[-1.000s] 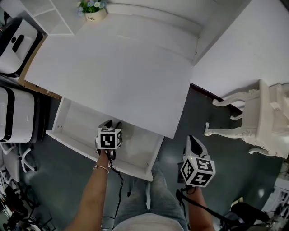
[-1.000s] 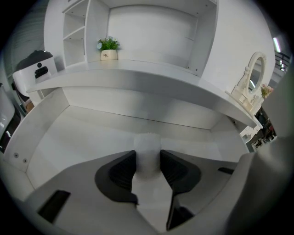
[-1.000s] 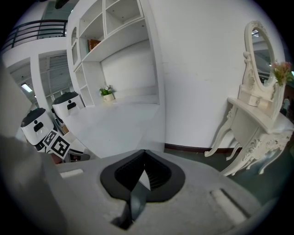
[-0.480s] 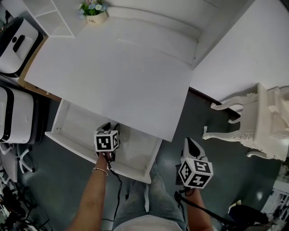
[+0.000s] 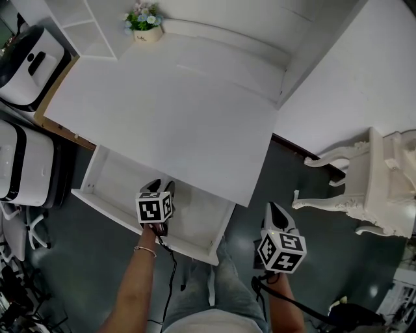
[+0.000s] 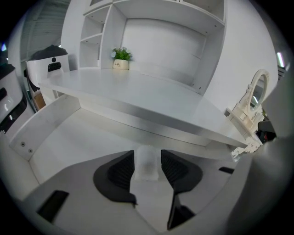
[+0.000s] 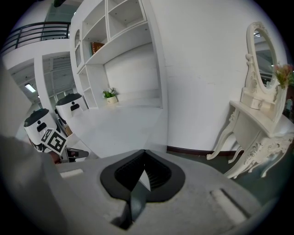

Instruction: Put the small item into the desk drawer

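Observation:
The desk drawer [image 5: 110, 207] stands pulled out below the white desk top [image 5: 175, 110]. My left gripper [image 5: 160, 188] reaches into the drawer near its front right. Its jaws are opening. A small, pale translucent item [image 6: 147, 163] sits between them on the drawer floor [image 6: 69, 142], and the pads [image 6: 123, 169] barely clear its sides. My right gripper [image 5: 275, 211] hangs to the right of the drawer, above the dark floor, shut with nothing in it. The right gripper view shows its jaws meeting at the tips [image 7: 143, 172].
A small potted plant [image 5: 147, 26] stands at the back of the desk under open shelves [image 5: 84, 19]. White and black machines [image 5: 26, 58] stand to the left. An ornate white dressing table [image 5: 383, 182] is to the right. The person's legs [image 5: 221, 293] are just in front of the drawer.
The head view has shifted a little. The left gripper stays in the drawer at nearly the same spot, and the right gripper has hardly moved.

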Motion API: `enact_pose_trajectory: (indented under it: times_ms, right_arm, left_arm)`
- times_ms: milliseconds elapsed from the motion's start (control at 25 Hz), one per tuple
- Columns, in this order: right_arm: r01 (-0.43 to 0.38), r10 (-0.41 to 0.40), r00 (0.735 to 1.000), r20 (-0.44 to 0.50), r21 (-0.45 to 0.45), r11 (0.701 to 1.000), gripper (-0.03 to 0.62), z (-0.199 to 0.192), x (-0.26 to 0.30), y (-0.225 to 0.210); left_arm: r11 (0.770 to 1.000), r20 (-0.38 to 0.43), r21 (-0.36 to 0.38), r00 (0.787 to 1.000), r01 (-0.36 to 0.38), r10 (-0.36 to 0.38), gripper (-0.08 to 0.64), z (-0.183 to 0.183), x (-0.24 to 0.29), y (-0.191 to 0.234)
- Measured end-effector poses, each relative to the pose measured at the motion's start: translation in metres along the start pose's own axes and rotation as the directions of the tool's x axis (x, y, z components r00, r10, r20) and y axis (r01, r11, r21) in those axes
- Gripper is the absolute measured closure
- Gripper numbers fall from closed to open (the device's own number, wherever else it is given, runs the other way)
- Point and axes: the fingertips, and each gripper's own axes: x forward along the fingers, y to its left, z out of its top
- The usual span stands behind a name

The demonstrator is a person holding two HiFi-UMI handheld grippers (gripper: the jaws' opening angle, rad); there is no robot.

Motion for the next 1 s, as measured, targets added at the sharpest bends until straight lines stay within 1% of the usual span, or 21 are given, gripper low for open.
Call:
enact_pose_trajectory:
  times_ms: [120, 240, 360, 520, 560, 640, 840, 1000]
  right_arm:
    - [-0.008, 0.008, 1.000, 0.012, -0.011, 1.000, 0.592, 0.006, -0.006, 0.005]
    - [-0.016, 0.016, 1.000, 0.023, -0.025, 1.000, 0.592, 0.012, -0.014, 0.008]
    - [-0.028, 0.029, 0.999, 0.033, -0.043, 0.999, 0.592, 0.018, -0.022, 0.014]
    - [-0.057, 0.060, 0.997, 0.047, -0.077, 0.995, 0.592, 0.027, -0.032, 0.028]
    - [-0.067, 0.071, 0.996, 0.051, -0.087, 0.994, 0.592, 0.029, -0.035, 0.033]
    - [-0.090, 0.097, 0.994, 0.059, -0.109, 0.990, 0.592, 0.034, -0.040, 0.045]
    - [-0.154, 0.170, 0.982, 0.083, -0.172, 0.973, 0.592, 0.050, -0.051, 0.076]
    - [-0.196, 0.220, 0.971, 0.096, -0.211, 0.958, 0.592, 0.057, -0.061, 0.097]
  left_arm:
    - [1.000, 0.020, -0.015, 1.000, -0.005, 0.006, 0.377, 0.004, -0.013, 0.001]
    - [0.999, 0.058, -0.036, 0.998, -0.007, 0.009, 0.377, 0.010, -0.032, 0.001]
    - [0.998, 0.122, -0.059, 0.992, -0.007, 0.014, 0.389, 0.020, -0.059, 0.001]
    - [0.996, 0.220, -0.086, 0.975, -0.003, 0.022, 0.418, 0.035, -0.104, -0.002]
    - [0.996, 0.244, -0.089, 0.969, -0.005, 0.027, 0.424, 0.038, -0.116, -0.002]
    - [0.994, 0.295, -0.104, 0.954, -0.017, 0.048, 0.458, 0.044, -0.141, 0.000]
    - [0.982, 0.417, -0.184, 0.902, -0.038, 0.113, 0.519, 0.056, -0.203, 0.009]
    - [0.975, 0.483, -0.222, 0.865, -0.030, 0.136, 0.537, 0.054, -0.245, 0.007]
